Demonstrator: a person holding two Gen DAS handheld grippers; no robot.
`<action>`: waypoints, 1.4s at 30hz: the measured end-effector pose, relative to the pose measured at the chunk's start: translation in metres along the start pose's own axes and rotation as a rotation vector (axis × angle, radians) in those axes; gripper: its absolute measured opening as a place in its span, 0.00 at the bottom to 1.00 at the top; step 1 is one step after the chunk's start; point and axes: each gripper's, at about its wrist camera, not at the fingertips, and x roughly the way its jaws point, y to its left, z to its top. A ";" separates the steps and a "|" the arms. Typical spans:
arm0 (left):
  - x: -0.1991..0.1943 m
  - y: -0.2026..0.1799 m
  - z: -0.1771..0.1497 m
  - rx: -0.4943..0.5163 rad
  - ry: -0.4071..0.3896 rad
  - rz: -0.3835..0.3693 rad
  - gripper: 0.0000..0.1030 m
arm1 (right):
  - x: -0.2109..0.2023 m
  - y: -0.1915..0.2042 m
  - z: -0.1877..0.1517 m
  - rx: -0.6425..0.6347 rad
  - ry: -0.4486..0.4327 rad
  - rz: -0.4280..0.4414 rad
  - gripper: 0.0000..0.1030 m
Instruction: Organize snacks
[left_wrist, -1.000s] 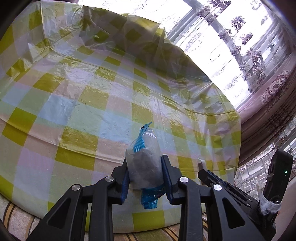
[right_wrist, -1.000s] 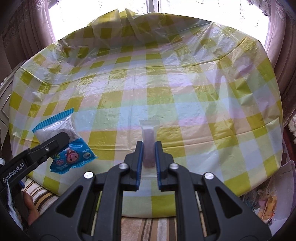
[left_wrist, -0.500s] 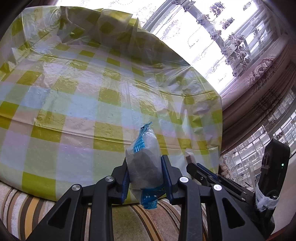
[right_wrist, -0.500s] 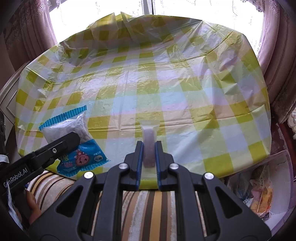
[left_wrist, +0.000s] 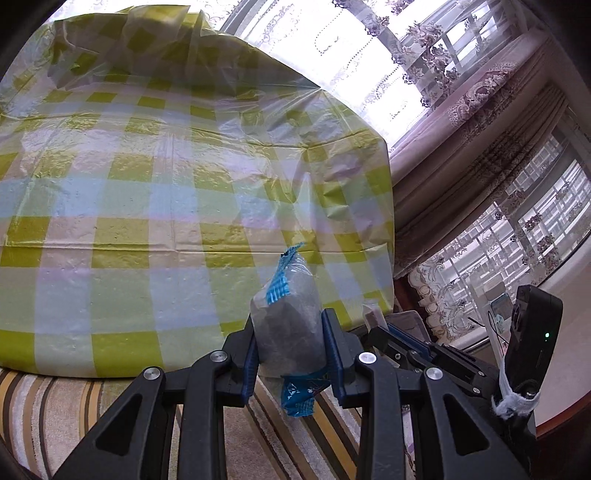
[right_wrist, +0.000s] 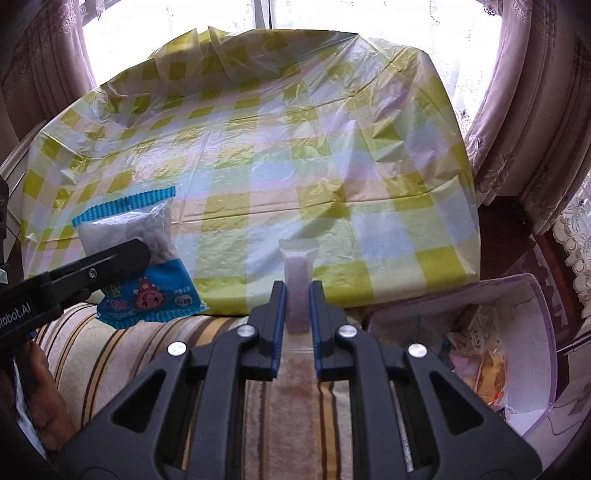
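My left gripper (left_wrist: 290, 334) is shut on a blue and clear snack packet (left_wrist: 286, 328) with pale contents, held upright in front of the checked table. The right wrist view shows the same packet (right_wrist: 129, 236) from its flat side, a cartoon pig on its blue lower half, with the left gripper's finger (right_wrist: 110, 262) across it. My right gripper (right_wrist: 297, 297) is shut on a thin clear packet with a pinkish bar (right_wrist: 298, 284), held edge-on. In the left wrist view the right gripper (left_wrist: 384, 328) shows low at right with that packet's tip. Both grippers hang off the table's near edge, over the striped cushion.
The table wears a yellow, blue and white checked plastic cloth (right_wrist: 258, 166). A white container (right_wrist: 532, 295) with several snack wrappers inside stands on the floor at right. A striped cushion (right_wrist: 147, 350) lies below the grippers. Curtains (left_wrist: 480, 110) and windows close off the far side.
Both grippers have drawn back from over the table, carrying their packets. The table's near edge and the striped cushion now show, and the white container has come further into view at right.
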 end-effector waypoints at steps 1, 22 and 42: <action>0.003 -0.005 -0.001 0.009 0.014 -0.009 0.31 | -0.003 -0.009 -0.003 0.009 0.001 -0.010 0.15; 0.098 -0.145 -0.043 0.314 0.351 -0.147 0.31 | -0.045 -0.192 -0.089 0.320 0.053 -0.298 0.15; 0.136 -0.170 -0.078 0.350 0.522 -0.091 0.59 | -0.030 -0.208 -0.129 0.394 0.145 -0.349 0.58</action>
